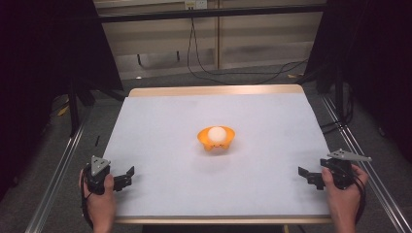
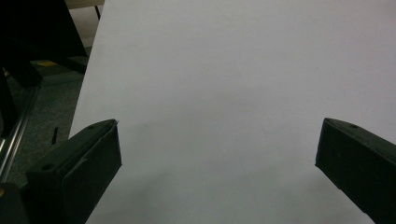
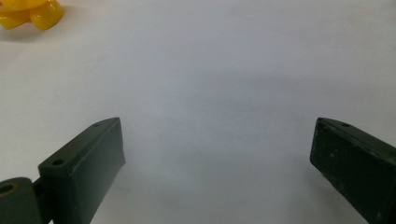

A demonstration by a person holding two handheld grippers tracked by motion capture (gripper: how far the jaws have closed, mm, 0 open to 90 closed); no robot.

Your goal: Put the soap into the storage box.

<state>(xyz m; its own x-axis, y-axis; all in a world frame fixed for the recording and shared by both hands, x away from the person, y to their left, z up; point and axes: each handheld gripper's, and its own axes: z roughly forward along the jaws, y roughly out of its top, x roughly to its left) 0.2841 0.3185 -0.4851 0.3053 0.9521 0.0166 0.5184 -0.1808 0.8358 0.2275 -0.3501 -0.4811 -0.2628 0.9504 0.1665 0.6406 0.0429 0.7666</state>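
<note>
An orange bowl-shaped holder (image 1: 216,138) with small feet stands at the middle of the white table, and a white ball (image 1: 216,134) rests in it. Its yellow-orange feet (image 3: 29,13) peek in at the top left of the right gripper view. My left gripper (image 1: 127,176) is held low at the table's near left corner, open, with bare white surface between its jaws (image 2: 219,149). At the near right edge my right gripper (image 1: 306,175) is open too and holds nothing (image 3: 217,149). Both are well apart from the holder.
The white sheet (image 1: 160,126) covers a wooden table top. Metal rails (image 1: 53,174) run along both sides on the grey floor. Black cables (image 1: 204,68) hang and trail behind the table. Dark curtains (image 1: 39,58) stand at left and right.
</note>
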